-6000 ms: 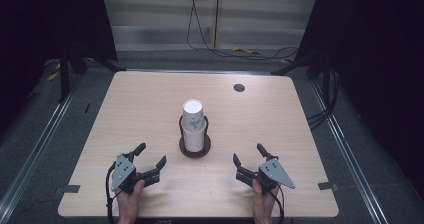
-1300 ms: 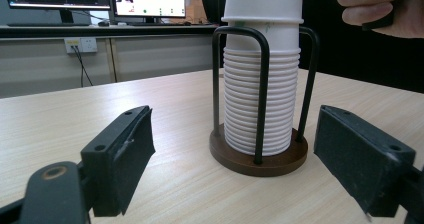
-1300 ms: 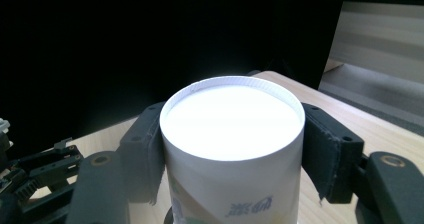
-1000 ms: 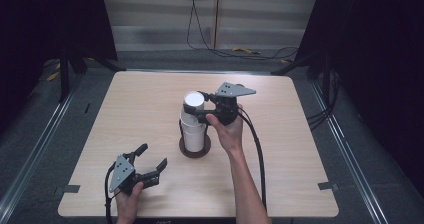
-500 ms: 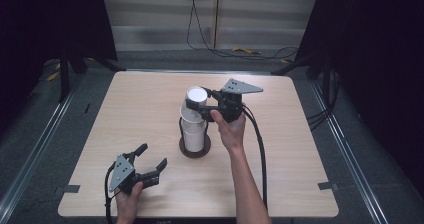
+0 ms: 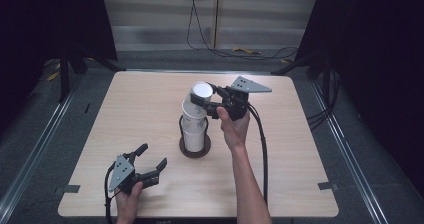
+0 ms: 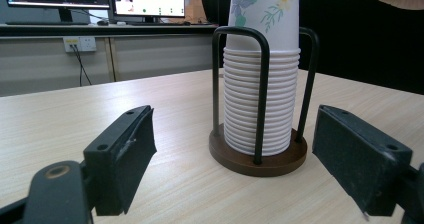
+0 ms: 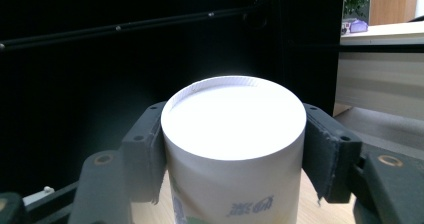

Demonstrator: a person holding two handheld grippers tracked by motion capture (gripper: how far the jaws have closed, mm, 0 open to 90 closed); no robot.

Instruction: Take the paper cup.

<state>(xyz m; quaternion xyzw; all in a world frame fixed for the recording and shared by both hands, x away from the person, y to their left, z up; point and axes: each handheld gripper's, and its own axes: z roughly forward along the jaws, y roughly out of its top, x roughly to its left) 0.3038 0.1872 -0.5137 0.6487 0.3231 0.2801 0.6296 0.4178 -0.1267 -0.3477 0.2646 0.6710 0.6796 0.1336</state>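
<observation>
A: What has the right tool (image 6: 206, 98) got?

B: It is clenched on the top paper cup (image 6: 196, 100), one pad pressed to each side just under the cup's upturned white base. In the right gripper view the cup (image 8: 234, 149) sits squarely between the two black pads, its flowered wall running down below them.

A: Is that cup free of the others?

B: Not fully. It leans away from the tool, its lower end still nested in the stack of cups (image 6: 194, 133) directly beneath the tool. That stack stands in a wire cup holder (image 6: 195, 150) with a round dark wooden base, on the desk (image 6: 130, 114).

A: And the left tool (image 6: 152, 159)?

B: Released, with nothing between its pads. Its jaws have just been closing a little, yet they stand wide. It rests low at the near edge of the desk, held in the left hand (image 6: 128, 202).

A: Where is the stack from there?

B: Straight ahead of that tool, well apart from it. In the left gripper view the stack (image 7: 258, 109) and holder (image 7: 258, 156) stand upright beyond the gap between the two pads.
</observation>
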